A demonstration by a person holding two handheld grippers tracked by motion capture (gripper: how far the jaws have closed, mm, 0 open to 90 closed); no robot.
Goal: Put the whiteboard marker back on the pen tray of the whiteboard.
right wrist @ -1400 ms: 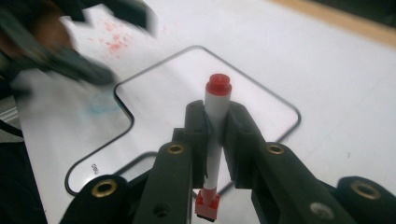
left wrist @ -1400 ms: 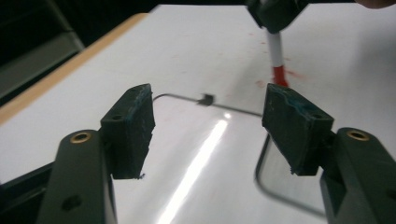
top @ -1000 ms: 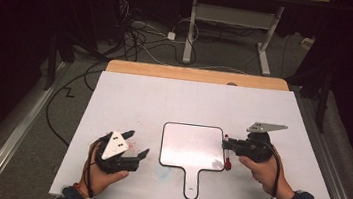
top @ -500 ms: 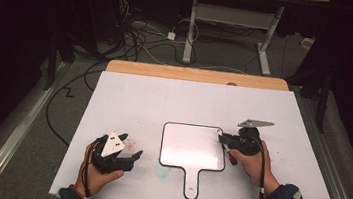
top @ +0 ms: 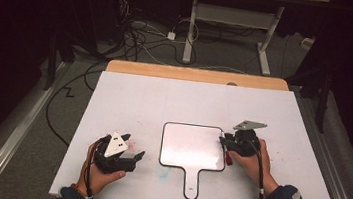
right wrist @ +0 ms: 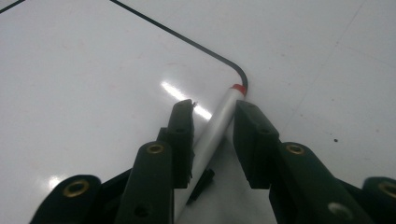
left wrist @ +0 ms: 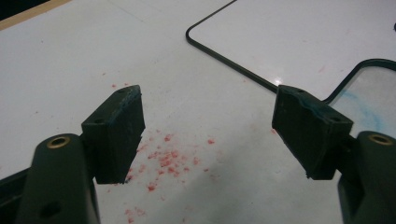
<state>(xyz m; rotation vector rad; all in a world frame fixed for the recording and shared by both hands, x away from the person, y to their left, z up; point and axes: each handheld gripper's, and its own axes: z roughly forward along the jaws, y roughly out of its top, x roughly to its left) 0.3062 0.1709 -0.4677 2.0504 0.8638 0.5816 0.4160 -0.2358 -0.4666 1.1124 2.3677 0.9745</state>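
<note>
The right gripper view shows the right gripper (right wrist: 212,128), its jaws just opened, letting go of the red-tipped marker (right wrist: 219,122) at the small whiteboard's (top: 191,146) right edge near the desk's front, so next it should withdraw; the left gripper (top: 126,149) stands open, empty.

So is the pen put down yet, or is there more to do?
Nearly down. The pen lies on the corner of the whiteboard, between the jaws of the right gripper. Those jaws have just been opening, and there are gaps between the pads and the pen, so it looks let go. The left gripper waits open over red specks on the table. Left to do: probably pull the right hand away.
</note>
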